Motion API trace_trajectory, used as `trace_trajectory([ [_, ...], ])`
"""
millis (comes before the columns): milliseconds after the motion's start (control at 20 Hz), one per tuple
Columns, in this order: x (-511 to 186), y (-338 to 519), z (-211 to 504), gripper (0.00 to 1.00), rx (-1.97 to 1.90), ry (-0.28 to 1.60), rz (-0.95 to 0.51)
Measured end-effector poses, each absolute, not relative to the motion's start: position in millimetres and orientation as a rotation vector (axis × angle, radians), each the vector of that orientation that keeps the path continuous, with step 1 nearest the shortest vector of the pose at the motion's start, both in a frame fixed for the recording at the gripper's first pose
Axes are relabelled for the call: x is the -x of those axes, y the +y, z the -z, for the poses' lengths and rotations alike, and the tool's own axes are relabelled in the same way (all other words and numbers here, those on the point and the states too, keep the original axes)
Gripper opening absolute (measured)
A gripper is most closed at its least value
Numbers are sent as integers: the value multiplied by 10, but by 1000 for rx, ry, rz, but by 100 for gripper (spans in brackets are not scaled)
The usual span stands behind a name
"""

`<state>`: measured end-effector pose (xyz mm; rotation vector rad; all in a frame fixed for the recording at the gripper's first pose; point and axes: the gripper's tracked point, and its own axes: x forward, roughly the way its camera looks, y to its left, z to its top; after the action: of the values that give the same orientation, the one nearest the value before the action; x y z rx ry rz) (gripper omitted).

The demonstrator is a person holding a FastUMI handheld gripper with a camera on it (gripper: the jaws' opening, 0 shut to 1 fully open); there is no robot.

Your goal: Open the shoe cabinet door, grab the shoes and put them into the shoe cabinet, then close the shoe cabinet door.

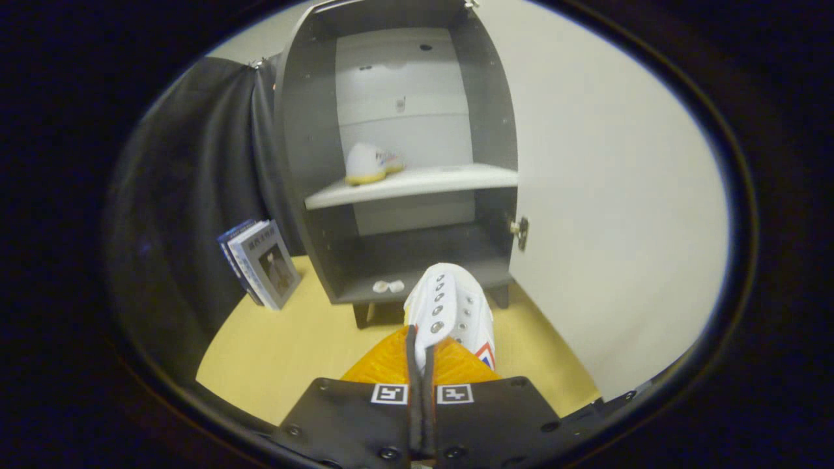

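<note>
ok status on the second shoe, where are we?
Gripper shut on white shoe, carried toe-forward toward the cabinet. Door open; other shoe on the shelf. Nothing in the path.

Door (pixel 619 195) swung wide right; lower compartment (pixel 417 254) open ahead; shelf (pixel 417 182) half free beside shoe (pixel 370 163).

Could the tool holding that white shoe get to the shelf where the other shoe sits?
Probably yes. The tool is shut on the white shoe, the cabinet door stands wide open, and the shelf has bare room beside the other shoe.
</note>
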<state>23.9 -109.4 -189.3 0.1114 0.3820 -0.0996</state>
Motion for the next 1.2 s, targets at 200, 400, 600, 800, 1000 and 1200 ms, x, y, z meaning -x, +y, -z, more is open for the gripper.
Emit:
trace_trajectory([
  [200,-556,-1203,1064,2,-90,269,112],
  [400,-1120,-1360,638,2,-51,229,108],
  [600,-1831,-1582,415,2,-52,218,102],
  [800,-2628,-1807,454,2,-35,249,93],
  [1000,-3272,-1861,681,2,-8,297,66],
  [1200,-3645,-1833,967,2,11,359,41],
])
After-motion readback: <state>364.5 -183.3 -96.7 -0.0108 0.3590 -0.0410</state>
